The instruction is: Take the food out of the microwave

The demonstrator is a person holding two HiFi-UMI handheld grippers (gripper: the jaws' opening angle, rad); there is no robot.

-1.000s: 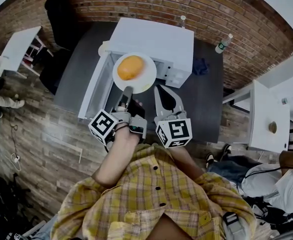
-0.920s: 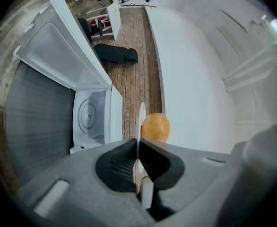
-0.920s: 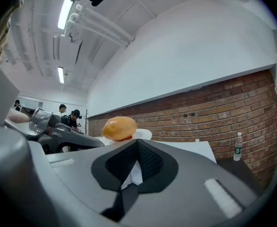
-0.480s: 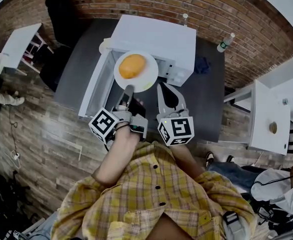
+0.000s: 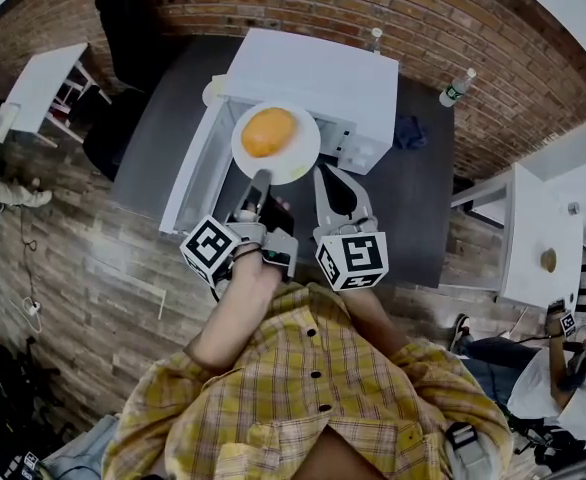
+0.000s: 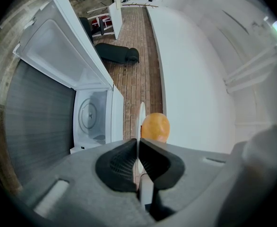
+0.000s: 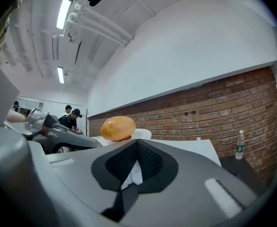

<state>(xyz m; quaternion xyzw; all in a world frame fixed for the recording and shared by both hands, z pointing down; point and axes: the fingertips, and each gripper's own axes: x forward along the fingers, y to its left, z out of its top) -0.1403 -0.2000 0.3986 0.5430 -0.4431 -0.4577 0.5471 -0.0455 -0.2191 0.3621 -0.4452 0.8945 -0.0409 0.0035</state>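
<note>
A white plate [image 5: 299, 158] with an orange-yellow lump of food [image 5: 268, 131] on it hangs in front of the white microwave [image 5: 318, 78], whose door [image 5: 195, 168] stands open to the left. My left gripper [image 5: 259, 180] is shut on the plate's near rim. In the left gripper view the plate [image 6: 141, 115] runs edge-on between the closed jaws of that gripper [image 6: 137, 144], with the food [image 6: 154, 126] just past them and the bare microwave cavity [image 6: 89, 116] behind. My right gripper [image 5: 323, 176] stays beside the plate at the right, shut with nothing in it [image 7: 138, 142].
The microwave sits on a dark grey table [image 5: 418, 208] against a brick wall. Two water bottles [image 5: 456, 86] [image 5: 375, 38] and a blue cloth [image 5: 408, 133] lie at the back right. White tables [image 5: 538, 238] [image 5: 33, 93] flank it. A black chair [image 5: 123, 28] stands back left.
</note>
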